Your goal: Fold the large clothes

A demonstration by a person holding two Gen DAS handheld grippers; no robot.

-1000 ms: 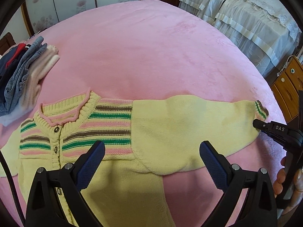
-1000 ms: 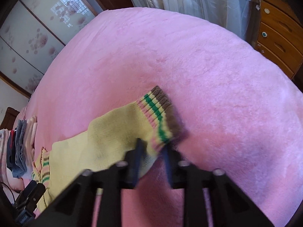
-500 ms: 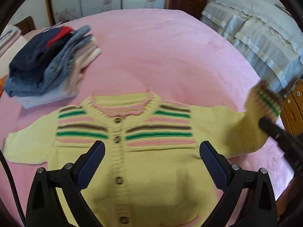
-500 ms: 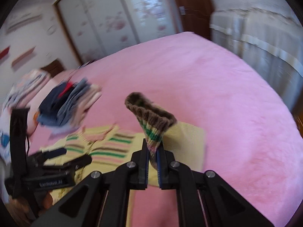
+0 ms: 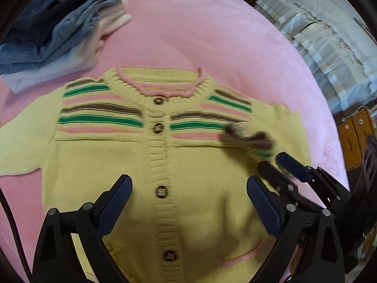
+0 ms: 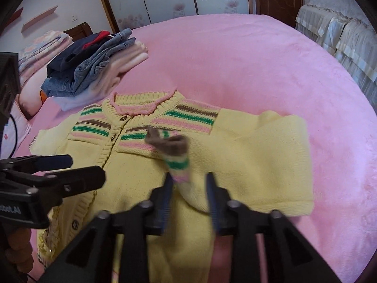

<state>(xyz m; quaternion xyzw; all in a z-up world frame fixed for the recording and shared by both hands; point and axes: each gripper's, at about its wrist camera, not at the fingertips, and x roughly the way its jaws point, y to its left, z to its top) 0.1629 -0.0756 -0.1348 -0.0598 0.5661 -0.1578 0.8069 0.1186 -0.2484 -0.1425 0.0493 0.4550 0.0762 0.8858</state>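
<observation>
A yellow knit cardigan (image 5: 193, 165) with pink, green and brown stripes lies face up, buttoned, on the pink bed (image 5: 200, 28). Its right sleeve is folded across the chest, with the striped cuff (image 6: 175, 151) lying near the button band; the cuff also shows in the left wrist view (image 5: 249, 141). My right gripper (image 6: 188, 181) is open just behind the cuff, which lies loose between the jaws. My left gripper (image 5: 188, 188) is open and empty above the cardigan's lower front. The left sleeve (image 5: 21, 141) lies spread out to the left.
A stack of folded clothes (image 5: 59, 28) with denim on top sits at the back left of the bed (image 6: 259, 59). A second bed with a white cover (image 5: 329, 47) stands to the right, a wooden drawer unit (image 5: 353, 136) beside it.
My right gripper carried the sleeve cuff from the right side over onto the cardigan's chest and has opened, letting it go. My left gripper moved right, over the cardigan's middle.
</observation>
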